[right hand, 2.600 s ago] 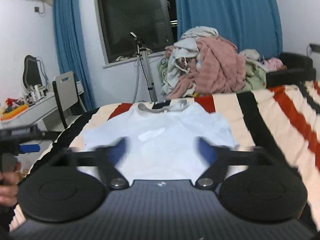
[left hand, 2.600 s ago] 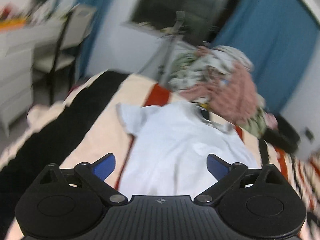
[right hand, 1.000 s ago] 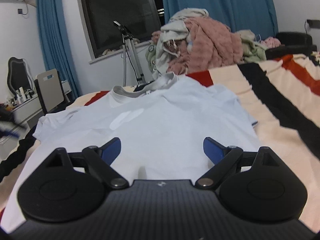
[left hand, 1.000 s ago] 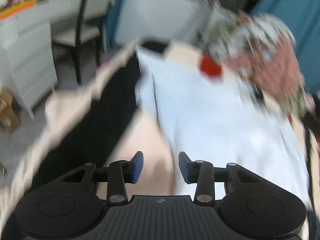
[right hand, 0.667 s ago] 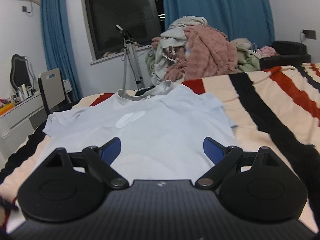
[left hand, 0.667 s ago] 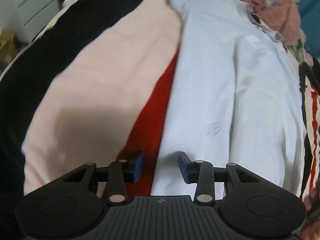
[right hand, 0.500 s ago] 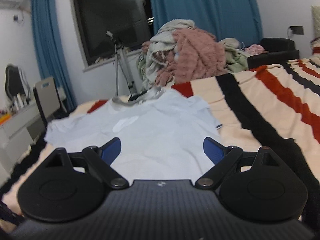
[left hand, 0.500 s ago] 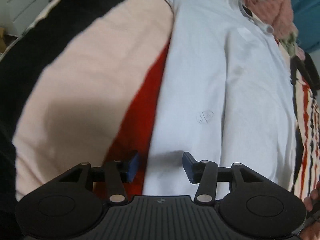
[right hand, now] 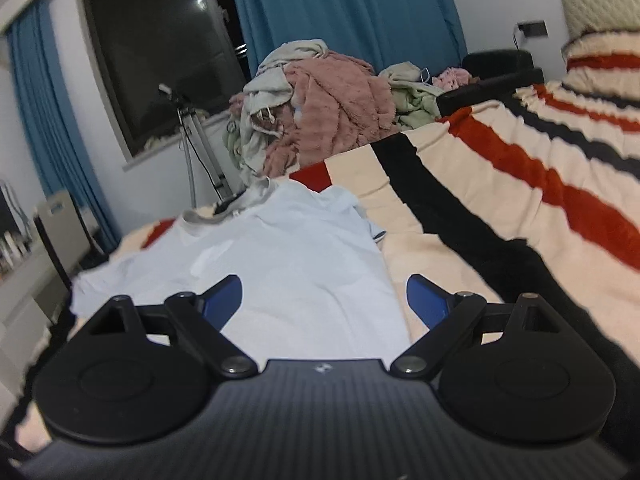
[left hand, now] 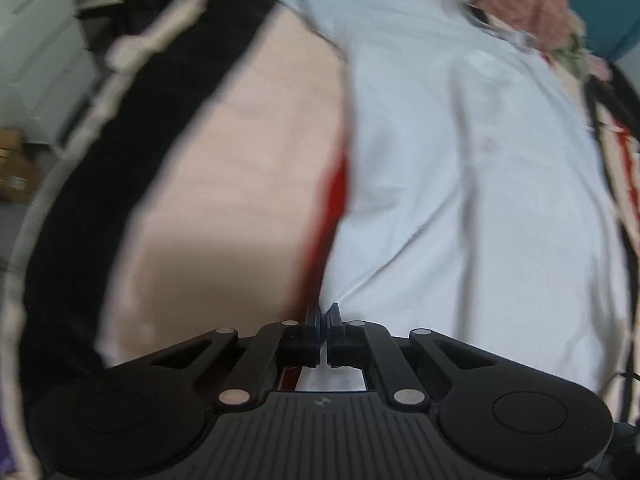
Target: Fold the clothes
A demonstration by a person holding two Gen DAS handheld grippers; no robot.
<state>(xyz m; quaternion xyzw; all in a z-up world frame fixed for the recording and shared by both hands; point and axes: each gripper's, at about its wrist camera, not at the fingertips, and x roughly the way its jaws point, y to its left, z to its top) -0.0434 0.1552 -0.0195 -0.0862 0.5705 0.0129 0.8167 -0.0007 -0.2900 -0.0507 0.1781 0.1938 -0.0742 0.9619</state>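
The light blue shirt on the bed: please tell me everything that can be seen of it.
The light blue short-sleeved shirt looks like thin cotton, with a grey collar and a pale mark on the chest. It lies spread flat, front up, collar away from the cameras, on the striped cream, black and red blanket. The left gripper has just closed on its lower side edge, where creases fan out. The open right gripper hovers over its hem.

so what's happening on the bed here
A person is folding a pale blue shirt laid flat on a striped blanket. The left claw has just closed and pinches the shirt's lower corner. The right claw hangs open over the opposite hem, gripping nothing. No fold is made yet.
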